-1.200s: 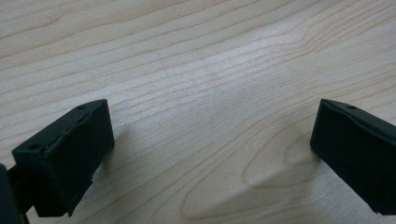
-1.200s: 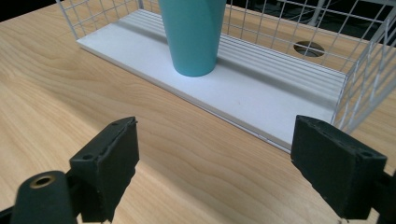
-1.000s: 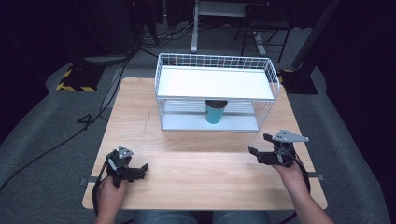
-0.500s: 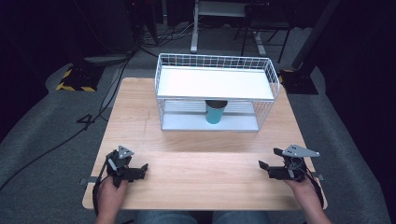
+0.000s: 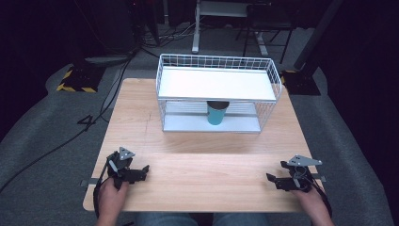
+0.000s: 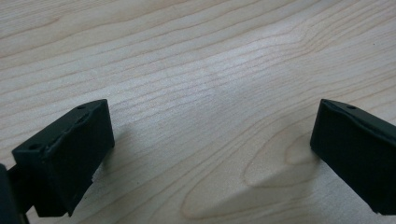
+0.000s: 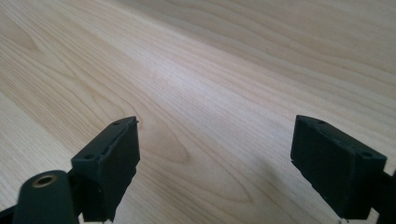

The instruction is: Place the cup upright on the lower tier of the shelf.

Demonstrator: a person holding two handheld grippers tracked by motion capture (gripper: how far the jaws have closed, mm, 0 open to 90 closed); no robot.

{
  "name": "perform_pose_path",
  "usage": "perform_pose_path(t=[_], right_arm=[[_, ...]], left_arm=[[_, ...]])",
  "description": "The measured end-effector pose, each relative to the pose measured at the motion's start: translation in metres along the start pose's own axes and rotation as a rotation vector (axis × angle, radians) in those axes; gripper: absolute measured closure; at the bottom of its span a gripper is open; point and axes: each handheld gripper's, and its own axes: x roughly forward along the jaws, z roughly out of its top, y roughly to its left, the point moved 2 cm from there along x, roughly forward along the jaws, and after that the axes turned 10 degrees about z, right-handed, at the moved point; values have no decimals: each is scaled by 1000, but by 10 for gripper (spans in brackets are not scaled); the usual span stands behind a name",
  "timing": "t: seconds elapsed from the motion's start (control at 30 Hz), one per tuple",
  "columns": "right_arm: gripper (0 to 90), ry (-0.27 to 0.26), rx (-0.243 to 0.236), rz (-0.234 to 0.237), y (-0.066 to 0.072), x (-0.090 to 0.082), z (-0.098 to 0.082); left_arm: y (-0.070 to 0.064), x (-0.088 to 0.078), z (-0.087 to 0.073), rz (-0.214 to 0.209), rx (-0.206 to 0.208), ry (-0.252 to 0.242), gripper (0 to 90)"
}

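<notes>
- Teal cup (image 5: 217,113) stands upright on the lower shelf of the white wire rack (image 5: 277,84), under the white top board, at the far side of the wooden table (image 5: 207,188).
- Left gripper (image 5: 141,170) rests low at the near left corner of the table, well apart from the cup; the left gripper view (image 6: 210,154) shows its jaws spread wide with nothing but bare wood between them.
- Right gripper (image 5: 274,181) sits at the near right corner, just as far from the rack; the right gripper view (image 7: 215,168) shows its jaws also wide apart and empty.
- Risk, as I judge it: the cup sits in a tight slot, its rim close beneath the top board, so a reach that comes in high could knock the board or the wire front.
- A pinch near the rim could tip the cup over on the shelf, or push it deeper where the wires block the jaws.
</notes>
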Motion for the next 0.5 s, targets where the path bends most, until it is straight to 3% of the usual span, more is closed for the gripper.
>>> perform_pose_path(t=[0.2,0.4,0.43,0.5], right_arm=[[156,50,4,-7,0,7,-9],[141,34,-6,-25,3,10,-11],[99,-6,-13,-28,4,13,-14],[97,-2,-20,-21,4,12,-15]], left_arm=[[0,0,0,0,0,0,1],[0,0,0,-1,-1,1,1],[0,0,0,0,0,0,1],[0,0,0,0,0,0,1]])
